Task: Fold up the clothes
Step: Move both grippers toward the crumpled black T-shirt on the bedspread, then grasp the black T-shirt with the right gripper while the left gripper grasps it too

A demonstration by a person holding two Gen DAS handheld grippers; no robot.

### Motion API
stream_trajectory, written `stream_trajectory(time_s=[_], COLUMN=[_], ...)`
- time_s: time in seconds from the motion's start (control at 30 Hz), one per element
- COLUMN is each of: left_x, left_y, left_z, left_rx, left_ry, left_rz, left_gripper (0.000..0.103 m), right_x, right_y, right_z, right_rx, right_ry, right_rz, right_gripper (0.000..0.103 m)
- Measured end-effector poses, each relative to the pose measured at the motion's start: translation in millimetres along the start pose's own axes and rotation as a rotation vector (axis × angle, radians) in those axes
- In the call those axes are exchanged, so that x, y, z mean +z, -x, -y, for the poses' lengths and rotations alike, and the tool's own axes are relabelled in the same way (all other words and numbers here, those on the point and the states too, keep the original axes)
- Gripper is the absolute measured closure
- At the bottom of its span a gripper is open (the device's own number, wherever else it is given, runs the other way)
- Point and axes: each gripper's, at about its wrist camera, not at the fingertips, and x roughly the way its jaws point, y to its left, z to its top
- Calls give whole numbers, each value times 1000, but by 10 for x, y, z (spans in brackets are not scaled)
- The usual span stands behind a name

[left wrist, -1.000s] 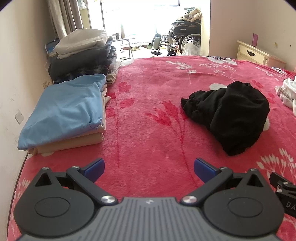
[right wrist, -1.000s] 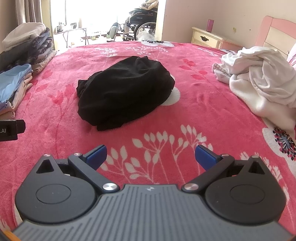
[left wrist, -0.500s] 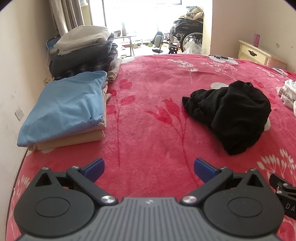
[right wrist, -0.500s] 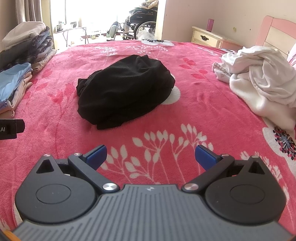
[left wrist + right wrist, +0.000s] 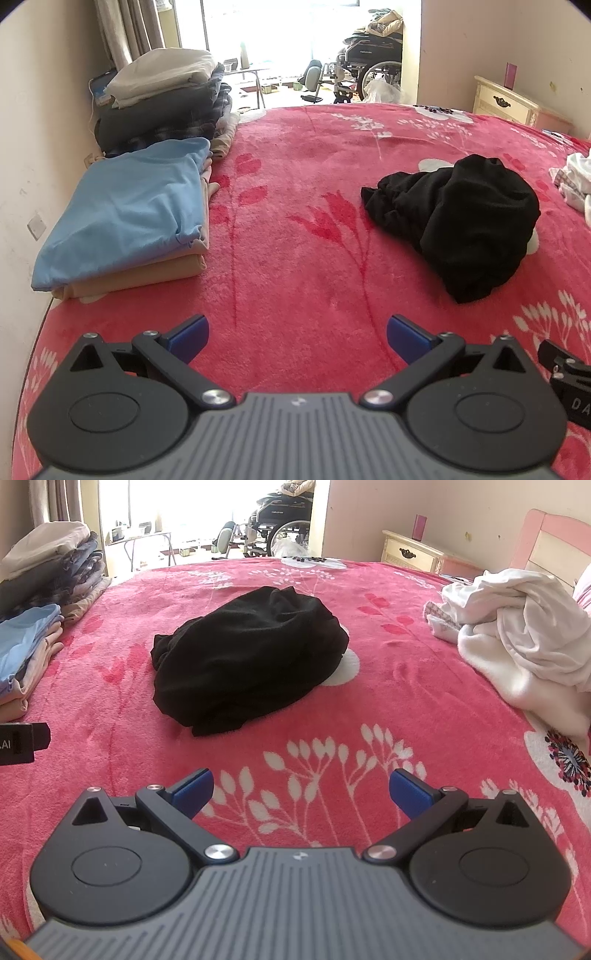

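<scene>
A crumpled black garment (image 5: pixel 461 221) (image 5: pixel 251 657) lies bunched in the middle of the red flowered bedspread (image 5: pixel 295 206) (image 5: pixel 369 716). My left gripper (image 5: pixel 297 338) hovers open over bare blanket, near and to the left of the garment, nothing between its blue pads. My right gripper (image 5: pixel 300 792) is open too, just short of the garment's near edge. A folded light-blue garment (image 5: pixel 125 210) (image 5: pixel 22 642) tops a beige stack at the bed's left side.
A taller pile of folded clothes (image 5: pixel 166 99) stands behind the blue one by the wall. A heap of white laundry (image 5: pixel 524 635) lies at the right. A nightstand (image 5: pixel 413 555), a pink headboard (image 5: pixel 554 542) and a wheelchair (image 5: pixel 280 520) lie beyond the bed.
Both grippers stay open. The views have shifted slightly, the left one tilting up a little; the clothes have not moved.
</scene>
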Motion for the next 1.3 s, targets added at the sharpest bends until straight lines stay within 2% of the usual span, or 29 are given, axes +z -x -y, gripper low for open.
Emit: stream_trajectory(time_s=[0.17,0.3,0.43,0.5,0.63,0.8,0.9,0.97,1.0,1.07,1.1,1.13,1.17,1.23,1.3], left_x=[25,110,228,308,454,600,664,676,674,662,655,645,634,599,555], left_y=[-33,-150,-358,-474,-644,-871,-1029,-1152,-1210,-1310,-1351,-1362,-1363,-1314,-1240], left_z=[26,39,113,169,292,530,683,775,805,821,819,823,829,837,844], left_rx=[-25,-92,-127,-141,-221,-333,-379,-400,-415,-478,-510,-519,-522,-538,-556], left_ry=[-14,-14,-35,-60,-105,-143,-171,-184,-183,-150,-124,-119,-122,-139,-164], left_rz=[5,16,50,68,112,163,170,147,133,97,76,72,74,84,97], left_gripper=[0,0,0,0,0,1,12,30,36,58,62,64,68,74,81], right_x=[4,10,97,206,503,1038,1352,1518,1582,1649,1661,1646,1624,1547,1459], right_y=[26,25,-3,-32,-184,-630,-963,-1178,-1291,-1492,-1592,-1660,-1717,-1674,-1574], right_z=[30,83,167,222,321,317,200,75,4,-117,-169,-191,-203,-127,-36], right_rx=[1,-5,16,37,98,188,250,281,292,314,312,302,290,295,295], right_ry=[-13,-27,-32,-34,-38,-16,4,32,50,86,105,116,124,108,91], right_rz=[7,22,61,103,161,205,179,149,128,81,50,21,-8,-12,-4], right_gripper=[1,1,1,1,1,1,2,4,5,17,23,39,51,61,78])
